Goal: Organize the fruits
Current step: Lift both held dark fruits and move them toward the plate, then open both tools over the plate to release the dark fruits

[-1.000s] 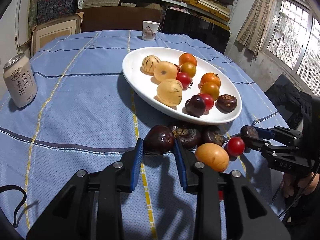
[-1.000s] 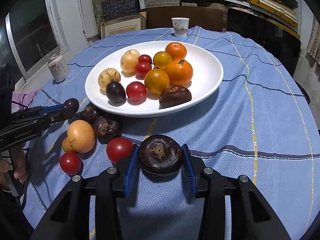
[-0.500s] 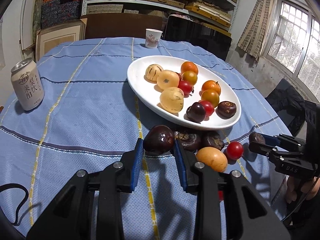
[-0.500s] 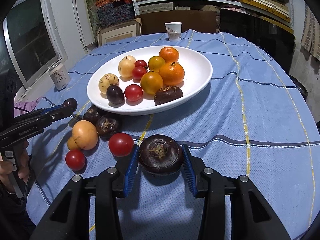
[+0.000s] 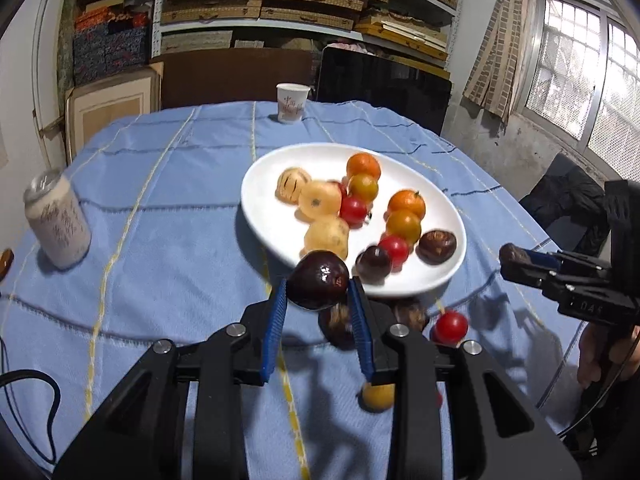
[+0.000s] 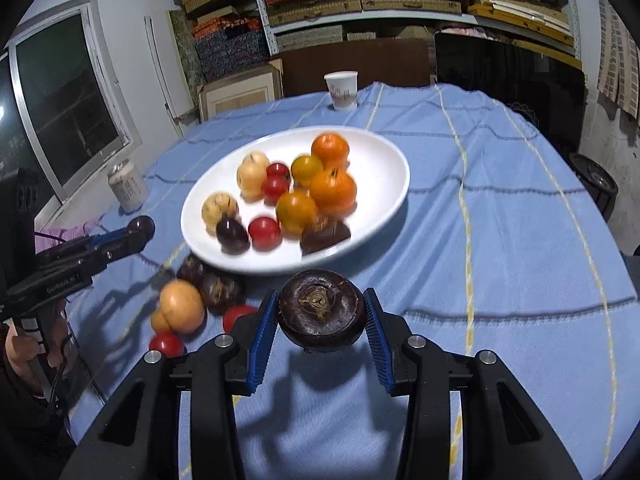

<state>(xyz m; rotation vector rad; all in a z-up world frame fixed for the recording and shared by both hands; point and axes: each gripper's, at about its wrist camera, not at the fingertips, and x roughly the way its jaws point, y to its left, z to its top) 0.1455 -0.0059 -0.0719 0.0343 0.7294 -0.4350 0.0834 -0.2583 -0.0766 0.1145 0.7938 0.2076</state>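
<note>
Two grips full: our left gripper [image 5: 318, 300] clamps glossy dark plum [image 5: 318, 280], right gripper [image 6: 320, 322] clamps wrinkled brown mangosteen [image 6: 322, 310], both raised, we judge, to clear rim of white oval plate [image 6: 394, 184].

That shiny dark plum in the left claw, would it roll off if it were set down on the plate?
Probably a little. The plum looks round and glossy, so it may roll on the smooth white plate until it meets other fruit. Its shiny skin could also slip between the left gripper fingers, which touch only its sides.
</note>
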